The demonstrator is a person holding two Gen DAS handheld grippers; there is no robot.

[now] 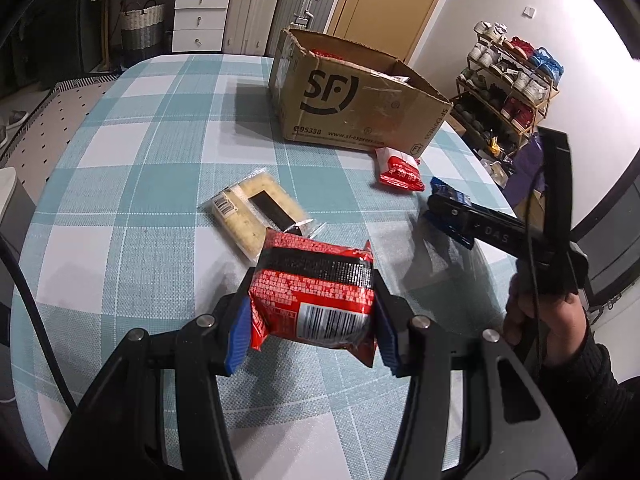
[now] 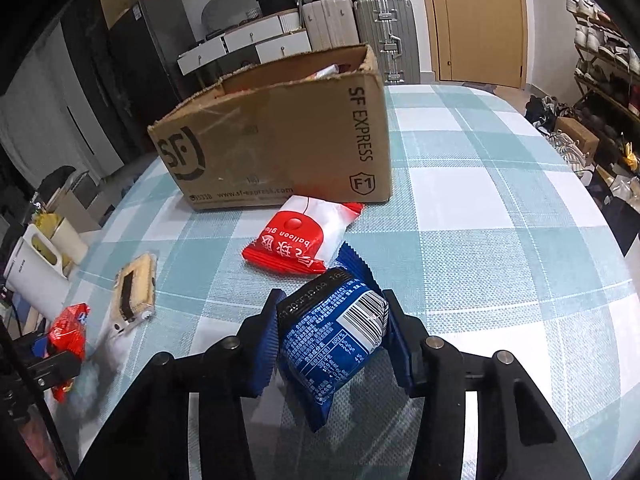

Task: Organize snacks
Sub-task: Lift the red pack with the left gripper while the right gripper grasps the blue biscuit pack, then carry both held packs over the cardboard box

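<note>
Red snack packet [image 1: 316,290] sits clamped in left tongs [image 1: 310,322]; right tongs [image 2: 334,342] clamp blue snack packet [image 2: 334,340].

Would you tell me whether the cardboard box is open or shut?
Open: the cardboard box has no lid over its top, and packets show above its torn rim.

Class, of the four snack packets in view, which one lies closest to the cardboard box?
The red-and-white packet lies just before the cardboard box. The biscuit packet lies farther off; the others are held in grippers.
</note>
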